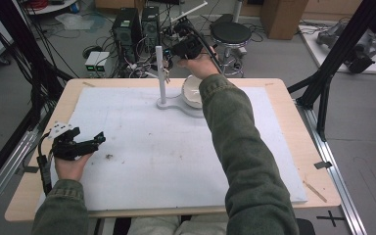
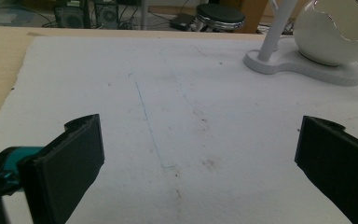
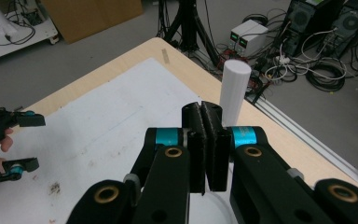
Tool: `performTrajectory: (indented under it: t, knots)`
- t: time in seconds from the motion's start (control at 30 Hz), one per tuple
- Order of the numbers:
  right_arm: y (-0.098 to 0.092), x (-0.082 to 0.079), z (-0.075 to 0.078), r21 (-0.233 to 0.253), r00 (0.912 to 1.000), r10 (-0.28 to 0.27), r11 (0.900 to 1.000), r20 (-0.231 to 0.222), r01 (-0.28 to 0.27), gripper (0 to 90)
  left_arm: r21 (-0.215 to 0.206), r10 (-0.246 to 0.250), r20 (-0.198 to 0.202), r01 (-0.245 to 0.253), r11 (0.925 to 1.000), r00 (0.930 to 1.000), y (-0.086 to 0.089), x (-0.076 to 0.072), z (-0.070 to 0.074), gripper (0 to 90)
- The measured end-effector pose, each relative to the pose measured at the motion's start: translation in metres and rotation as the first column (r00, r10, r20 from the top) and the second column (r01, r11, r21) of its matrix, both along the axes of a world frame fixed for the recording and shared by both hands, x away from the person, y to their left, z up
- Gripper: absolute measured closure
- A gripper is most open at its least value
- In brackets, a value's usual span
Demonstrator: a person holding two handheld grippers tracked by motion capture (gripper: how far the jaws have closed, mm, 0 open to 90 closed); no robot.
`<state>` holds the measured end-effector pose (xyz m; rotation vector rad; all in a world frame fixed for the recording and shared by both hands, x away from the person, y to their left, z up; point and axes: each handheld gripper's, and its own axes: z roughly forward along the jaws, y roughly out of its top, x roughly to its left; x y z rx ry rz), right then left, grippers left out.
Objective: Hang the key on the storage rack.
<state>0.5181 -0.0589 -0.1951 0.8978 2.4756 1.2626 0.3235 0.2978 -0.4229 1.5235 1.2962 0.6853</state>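
Item: 1 white eggshell-like bowl (image 1: 192, 91) on the stand base (image 1: 176, 104) beside its post (image 1: 161, 68), which we judge light, rigid, brittle, best held by its rim; right gripper (image 3: 209, 140) above it, fingers closed on nothing; left gripper (image 1: 81, 143) well apart, fingers wide, empty.

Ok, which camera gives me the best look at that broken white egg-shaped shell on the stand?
The left gripper view: the shell sits unobstructed on the white stand, its jagged broken edge and hollow inside plain. In the high view the person's right forearm covers much of the shell. The right gripper view shows the stand's post.
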Motion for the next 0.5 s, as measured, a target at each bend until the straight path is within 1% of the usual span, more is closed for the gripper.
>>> performTrajectory:
  t: [0.23, 0.37, 0.5]
  knots:
    - [0.012, 0.007, 0.002, -0.02, 1.0, 0.0, 1.0, -0.001, 0.0, 89.0, 0.0, 0.002, -0.001, -0.002, 1.0, 1.0, 0.001, 0.0, 0.0, 1.7]
    - [0.018, 0.011, -0.003, -0.041, 1.0, -0.003, 0.999, -0.008, 0.003, 88.9, -0.001, 0.004, -0.001, -0.004, 1.0, 1.0, 0.001, 0.0, 0.0, 1.8]
    - [0.021, 0.016, -0.007, -0.041, 0.9999, -0.011, 0.999, -0.008, 0.011, 89.0, 0.0, 0.004, 0.0, -0.004, 1.0, 1.0, 0.001, 0.0, 0.0, 1.8]
